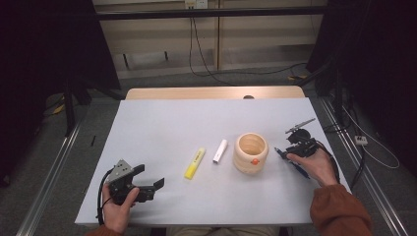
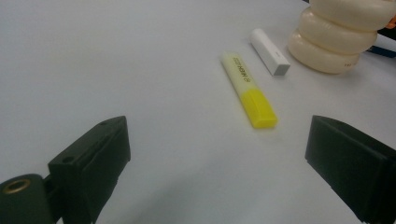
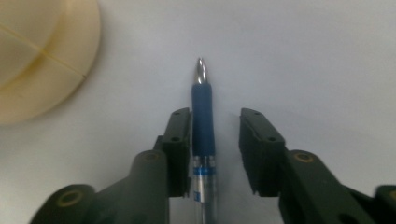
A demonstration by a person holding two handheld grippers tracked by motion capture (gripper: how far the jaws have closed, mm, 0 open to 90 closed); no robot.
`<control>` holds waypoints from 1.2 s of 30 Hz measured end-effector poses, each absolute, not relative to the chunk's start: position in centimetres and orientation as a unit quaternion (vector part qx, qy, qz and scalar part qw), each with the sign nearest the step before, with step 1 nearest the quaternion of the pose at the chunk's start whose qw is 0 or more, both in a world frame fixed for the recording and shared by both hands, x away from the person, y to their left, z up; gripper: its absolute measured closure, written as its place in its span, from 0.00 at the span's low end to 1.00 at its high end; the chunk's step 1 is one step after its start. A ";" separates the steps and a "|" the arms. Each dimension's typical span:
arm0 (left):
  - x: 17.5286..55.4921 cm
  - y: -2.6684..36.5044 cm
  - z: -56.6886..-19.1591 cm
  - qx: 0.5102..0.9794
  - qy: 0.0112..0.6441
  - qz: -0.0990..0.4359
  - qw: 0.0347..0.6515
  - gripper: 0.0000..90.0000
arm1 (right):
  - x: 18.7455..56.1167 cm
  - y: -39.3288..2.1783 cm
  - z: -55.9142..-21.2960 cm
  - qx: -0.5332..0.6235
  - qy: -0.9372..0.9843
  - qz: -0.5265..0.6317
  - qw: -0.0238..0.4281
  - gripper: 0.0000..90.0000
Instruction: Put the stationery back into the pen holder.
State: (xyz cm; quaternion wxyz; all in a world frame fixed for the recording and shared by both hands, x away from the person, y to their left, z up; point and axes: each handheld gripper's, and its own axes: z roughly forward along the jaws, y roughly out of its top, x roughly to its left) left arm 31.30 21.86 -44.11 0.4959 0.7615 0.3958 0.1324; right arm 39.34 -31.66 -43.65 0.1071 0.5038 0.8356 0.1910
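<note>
The right tongs [image 3: 215,154] straddle a blue-gripped ballpoint pen with a clear barrel and metal tip [image 3: 203,116], lying on the white table [image 1: 162,128] just beside the cream ribbed wooden cup [image 1: 251,152]. Their jaws stand partly closed: one pad appears to touch the pen, the other stands apart, so nothing is held yet. A good grasp centres the pen between the pads, on the rubber grip, before squeezing, so it does not roll. The left tongs [image 2: 215,163] rest wide open and empty, facing a yellow highlighter [image 2: 247,88].

The left gripper [image 1: 147,178] rests near the table's front edge, jaws wide apart, while the right gripper [image 1: 286,149] angles down, jaws part-closed
</note>
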 end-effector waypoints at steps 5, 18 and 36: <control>31.3 21.8 -44.1 0.763 0.395 0.131 0.495 0.07 | 39.4 -31.6 -43.8 0.507 0.836 0.182 0.105 0.76; 31.3 21.8 -44.1 0.765 0.393 0.129 0.494 0.08 | 39.4 -31.3 -43.8 0.510 0.834 0.185 0.102 0.90; 31.3 21.8 -44.1 0.765 0.392 0.128 0.495 0.08 | 38.5 -31.6 -41.6 0.501 0.817 0.244 0.152 0.90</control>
